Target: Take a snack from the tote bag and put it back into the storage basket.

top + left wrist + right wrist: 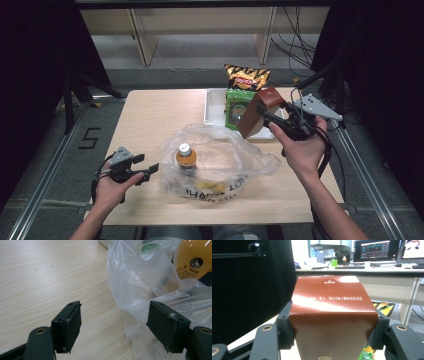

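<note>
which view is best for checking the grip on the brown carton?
Right gripper view: the brown carton sits clamped between both jaws of the right tongs, printed date code legible. The high view shows it small, tilted and held above the white tray. The left gripper view gives nothing on the grip.

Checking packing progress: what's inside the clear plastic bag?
In the plastic bag, an upright orange bottle with a white cap, and something yellow at the bottom, blurred by crumpled film. The right claw holds the brown carton outside.
</note>
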A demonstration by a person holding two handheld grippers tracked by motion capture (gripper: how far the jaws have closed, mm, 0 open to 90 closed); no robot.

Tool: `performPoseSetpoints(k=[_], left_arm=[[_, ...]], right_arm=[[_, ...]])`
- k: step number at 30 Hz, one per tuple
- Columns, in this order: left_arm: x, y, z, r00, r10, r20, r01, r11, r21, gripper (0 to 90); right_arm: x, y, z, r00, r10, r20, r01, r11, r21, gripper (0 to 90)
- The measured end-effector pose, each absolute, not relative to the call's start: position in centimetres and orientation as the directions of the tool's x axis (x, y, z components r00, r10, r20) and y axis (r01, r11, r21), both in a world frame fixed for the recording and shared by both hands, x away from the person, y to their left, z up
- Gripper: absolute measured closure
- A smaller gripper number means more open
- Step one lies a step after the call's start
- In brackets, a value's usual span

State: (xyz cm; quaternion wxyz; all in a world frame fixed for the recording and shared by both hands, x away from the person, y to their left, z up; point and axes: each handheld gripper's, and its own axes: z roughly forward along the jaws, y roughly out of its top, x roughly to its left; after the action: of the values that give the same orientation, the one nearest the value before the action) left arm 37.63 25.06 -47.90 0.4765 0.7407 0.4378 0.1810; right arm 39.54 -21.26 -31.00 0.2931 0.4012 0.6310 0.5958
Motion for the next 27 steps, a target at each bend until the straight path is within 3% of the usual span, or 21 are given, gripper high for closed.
performPoseSetpoints(k=[27], left_arm=[[37.6,25.0,-48.0,0.551,0.82,-0.153,0.476,-0.159,0.865,26.6]], right_arm=[[43.6,-23.2,-32.0,-0.377,0.923,0.07,0.184,0.001,0.983,39.2]])
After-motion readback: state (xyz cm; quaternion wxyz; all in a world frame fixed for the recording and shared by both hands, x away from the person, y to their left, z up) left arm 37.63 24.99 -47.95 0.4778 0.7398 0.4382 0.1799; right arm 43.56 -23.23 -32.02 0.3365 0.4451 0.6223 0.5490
